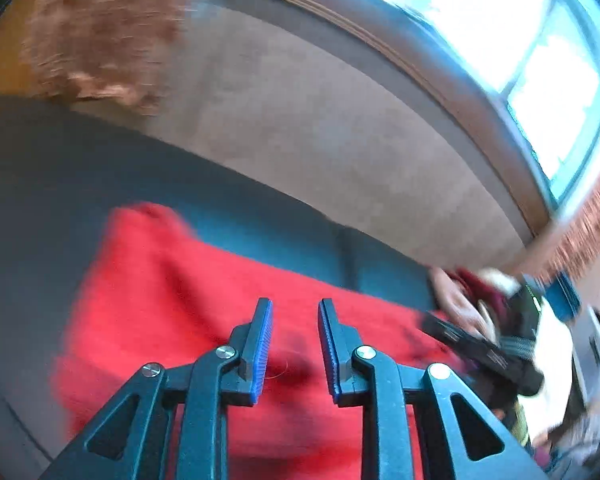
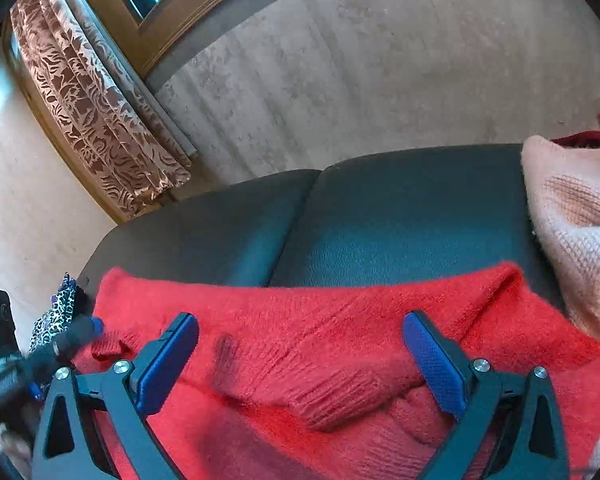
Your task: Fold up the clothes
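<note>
So far the red sweater lies bunched on the dark sofa seat, below both sets of fingers. Left gripper narrowly parted, right gripper wide; both hold nothing. Folding looks barely begun; the pink knit waits beyond the right finger.

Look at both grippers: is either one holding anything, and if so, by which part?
Nothing is held. The left gripper and right gripper both stand open above the red sweater, with no fabric pinched between their pads.
</note>
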